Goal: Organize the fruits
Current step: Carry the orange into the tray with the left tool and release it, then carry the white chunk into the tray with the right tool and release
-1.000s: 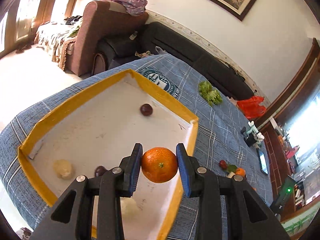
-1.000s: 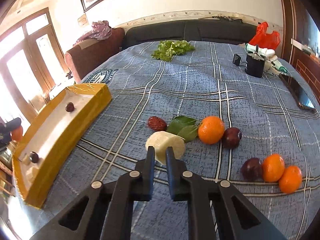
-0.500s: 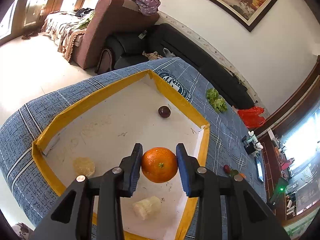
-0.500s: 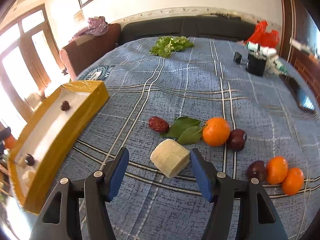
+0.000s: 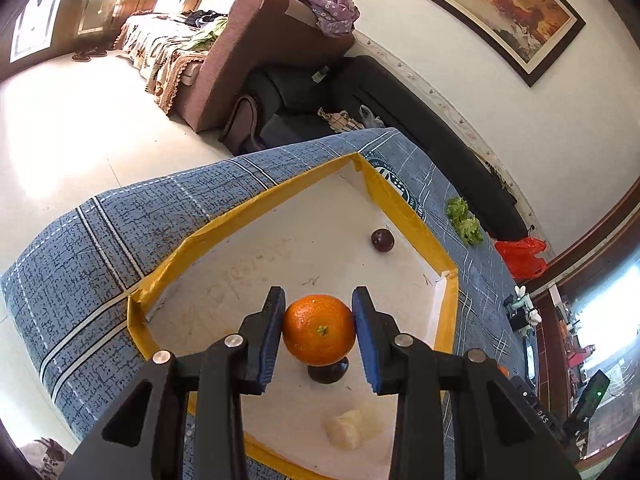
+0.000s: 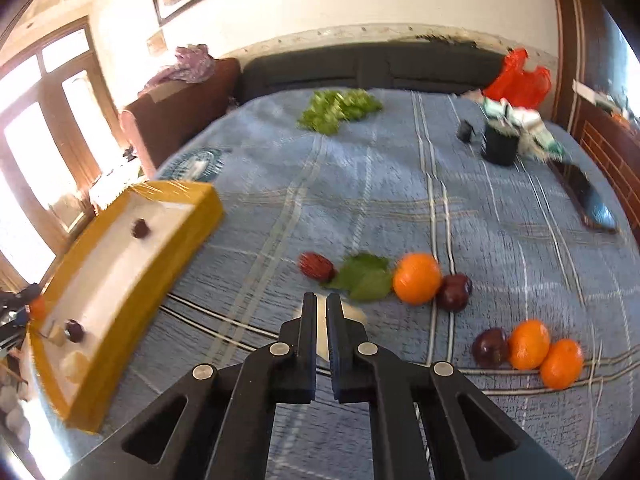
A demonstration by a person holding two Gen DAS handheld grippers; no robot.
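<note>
My left gripper (image 5: 319, 330) is shut on an orange (image 5: 319, 330) and holds it above the yellow-rimmed white tray (image 5: 400, 200). In the tray lie two dark plums (image 5: 382, 240) (image 5: 328, 372) and pale fruit chunks (image 5: 352, 428). My right gripper (image 6: 321, 312) is nearly closed, with only a thin gap between the jaws, over a pale chunk (image 6: 356, 314) on the blue cloth; I cannot tell whether it grips it. Around it lie a red date (image 6: 316, 266), leaves (image 6: 364, 278), oranges (image 6: 416, 278) (image 6: 528, 344) (image 6: 566, 362) and plums (image 6: 454, 292) (image 6: 490, 346). The tray also shows in the right wrist view (image 6: 180, 236).
Green lettuce (image 6: 336, 110), a black cup (image 6: 500, 144), a red bag (image 6: 516, 80) and a phone (image 6: 592, 200) sit at the far side of the blue plaid cloth. Sofas stand beyond. The table edge drops off left of the tray (image 5: 60, 300).
My right gripper opened wide around the pale chunk, then closed to a narrow gap over it. My left gripper with the orange has moved back over the near part of the tray.
</note>
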